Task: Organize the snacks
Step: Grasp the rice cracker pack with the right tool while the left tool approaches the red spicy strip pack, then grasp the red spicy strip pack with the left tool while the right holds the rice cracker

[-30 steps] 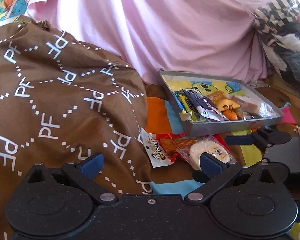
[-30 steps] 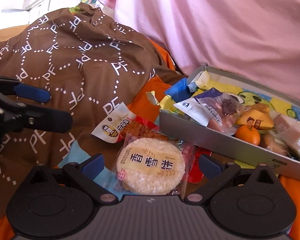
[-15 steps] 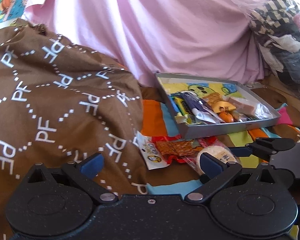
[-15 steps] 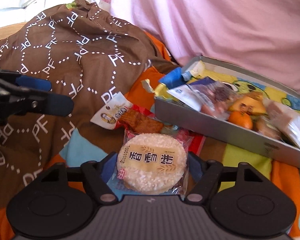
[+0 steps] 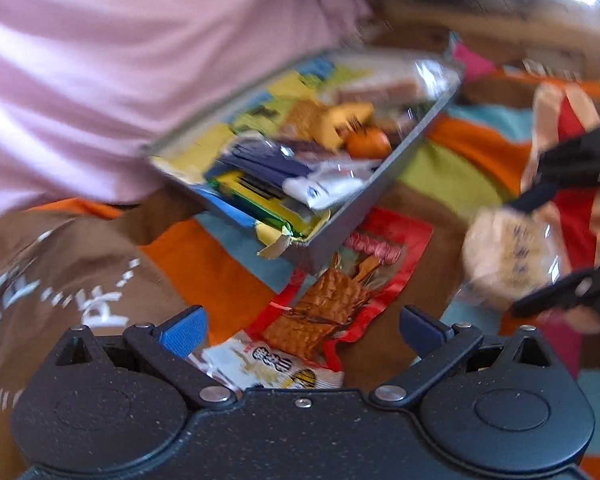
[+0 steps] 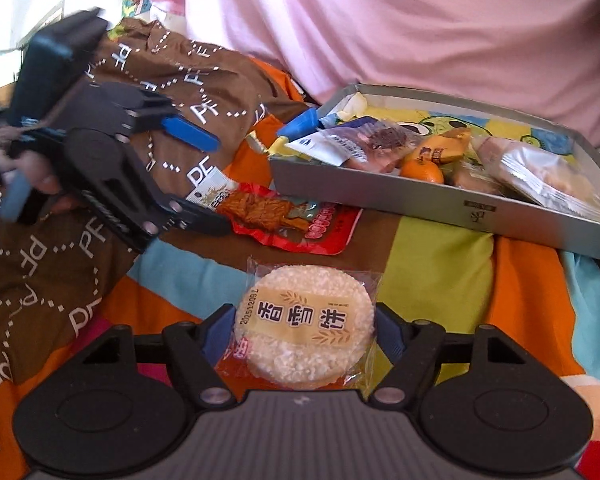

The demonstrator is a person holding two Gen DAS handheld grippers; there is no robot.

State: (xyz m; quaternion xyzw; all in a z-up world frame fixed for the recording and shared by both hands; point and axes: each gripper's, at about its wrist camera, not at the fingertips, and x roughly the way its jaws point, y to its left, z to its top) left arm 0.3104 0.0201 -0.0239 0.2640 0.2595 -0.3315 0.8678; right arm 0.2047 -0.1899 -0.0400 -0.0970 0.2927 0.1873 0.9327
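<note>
My right gripper (image 6: 304,334) is shut on a round rice cracker (image 6: 304,320) in a clear wrapper, held over the striped blanket in front of the grey snack tray (image 6: 420,200). In the blurred left wrist view the same cracker (image 5: 508,256) sits in the right gripper (image 5: 540,248) at the far right. My left gripper (image 5: 302,328) is open, its fingers on either side of a red packet of brown snacks (image 5: 324,304) lying by the tray's corner (image 5: 372,192). From the right wrist, the left gripper (image 6: 204,178) hovers at the red packet (image 6: 276,216).
The tray holds several wrapped snacks and a small orange (image 6: 422,170). A brown cloth printed "PF" (image 6: 60,280) is heaped on the left, a pink cloth (image 6: 380,20) rises behind the tray, and the colourful blanket (image 6: 440,272) lies under everything. A hand (image 6: 48,184) holds the left gripper.
My right gripper shut on the rice cracker and drew it back, away from the red packet. My left gripper swung right and forward until the red packet lay between its open fingers.
</note>
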